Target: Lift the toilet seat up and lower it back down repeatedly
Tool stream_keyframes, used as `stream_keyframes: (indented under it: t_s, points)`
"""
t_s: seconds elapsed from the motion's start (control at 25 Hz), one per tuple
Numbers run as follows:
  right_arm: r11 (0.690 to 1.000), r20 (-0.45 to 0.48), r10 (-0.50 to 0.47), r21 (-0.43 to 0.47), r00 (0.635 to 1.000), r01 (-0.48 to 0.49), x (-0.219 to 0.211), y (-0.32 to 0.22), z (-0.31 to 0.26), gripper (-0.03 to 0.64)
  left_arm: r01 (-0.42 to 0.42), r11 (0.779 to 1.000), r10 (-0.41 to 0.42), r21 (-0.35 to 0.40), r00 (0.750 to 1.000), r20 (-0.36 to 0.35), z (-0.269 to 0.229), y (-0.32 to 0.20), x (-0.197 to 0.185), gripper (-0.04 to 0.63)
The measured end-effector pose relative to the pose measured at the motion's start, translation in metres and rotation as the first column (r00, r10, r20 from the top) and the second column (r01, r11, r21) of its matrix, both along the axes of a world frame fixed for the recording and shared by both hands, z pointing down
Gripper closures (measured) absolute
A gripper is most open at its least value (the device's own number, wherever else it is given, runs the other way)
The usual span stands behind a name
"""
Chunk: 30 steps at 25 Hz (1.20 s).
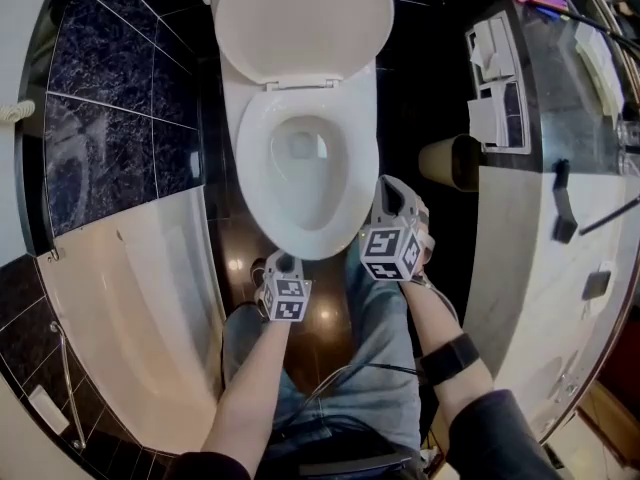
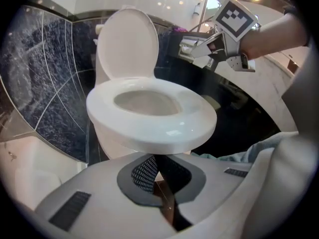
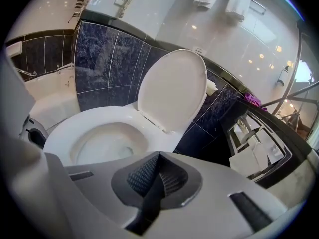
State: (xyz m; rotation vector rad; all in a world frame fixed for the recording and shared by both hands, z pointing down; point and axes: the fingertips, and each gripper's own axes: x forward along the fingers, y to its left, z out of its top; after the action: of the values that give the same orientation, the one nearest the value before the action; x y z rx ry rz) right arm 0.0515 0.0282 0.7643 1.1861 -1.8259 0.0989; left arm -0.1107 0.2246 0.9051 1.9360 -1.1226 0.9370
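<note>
The white toilet has its lid (image 1: 300,18) raised against the tank, while the seat (image 1: 350,183) lies flat on the bowl. My left gripper (image 1: 281,265) hangs just below the bowl's front rim; its pads (image 2: 144,172) meet with nothing between them. The seat's front edge (image 2: 169,133) fills the left gripper view right above the jaws. My right gripper (image 1: 390,192) is beside the seat's right front, shut and empty, its jaws (image 3: 158,176) pointing at the seat (image 3: 75,123) and the lid (image 3: 172,91). The right gripper (image 2: 195,49) also shows in the left gripper view.
A bathtub (image 1: 130,298) lies to the left under dark blue wall tiles (image 1: 110,128). On the right sit a round bin (image 1: 452,161) and a counter (image 1: 545,188) with tissue holders (image 1: 492,78). The person's jeans-clad legs (image 1: 385,358) stand on the dark floor.
</note>
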Motion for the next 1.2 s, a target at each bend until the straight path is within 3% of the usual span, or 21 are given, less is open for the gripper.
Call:
stream_keyframes:
  t_s: [0.16, 0.32, 0.56, 0.72, 0.88, 1.2]
  points:
    - [1.0, -0.006, 0.006, -0.013, 1.0, -0.006, 0.007, 0.004, 0.015, 0.599, 0.0, 0.998, 0.001, -0.059, 1.0, 0.026, 0.027, 0.017, -0.01, 0.595]
    - [0.999, -0.016, 0.027, -0.026, 0.999, -0.028, 0.016, 0.005, 0.023, 0.599, -0.016, 0.999, 0.018, -0.05, 0.999, 0.031, 0.028, 0.015, -0.011, 0.595]
    - [0.997, 0.013, 0.059, -0.042, 0.998, -0.059, 0.009, 0.006, 0.009, 0.598, 0.033, 0.999, -0.033, -0.001, 0.999, 0.019, -0.004, -0.014, -0.022, 0.595]
    - [0.995, 0.064, 0.084, -0.053, 0.994, -0.081, -0.001, 0.005, -0.018, 0.598, 0.063, 0.995, -0.064, 0.074, 0.998, 0.011, -0.058, -0.05, -0.034, 0.595]
    - [0.995, 0.147, 0.092, -0.05, 0.985, -0.085, -0.012, 0.0, -0.073, 0.598, 0.065, 0.983, -0.067, 0.169, 0.998, 0.008, -0.144, -0.092, -0.05, 0.595]
    - [0.998, 0.291, 0.055, -0.023, 0.955, -0.051, -0.027, -0.008, -0.201, 0.598, 0.12, 0.932, -0.114, 0.341, 0.993, -0.037, -0.337, -0.15, -0.074, 0.595]
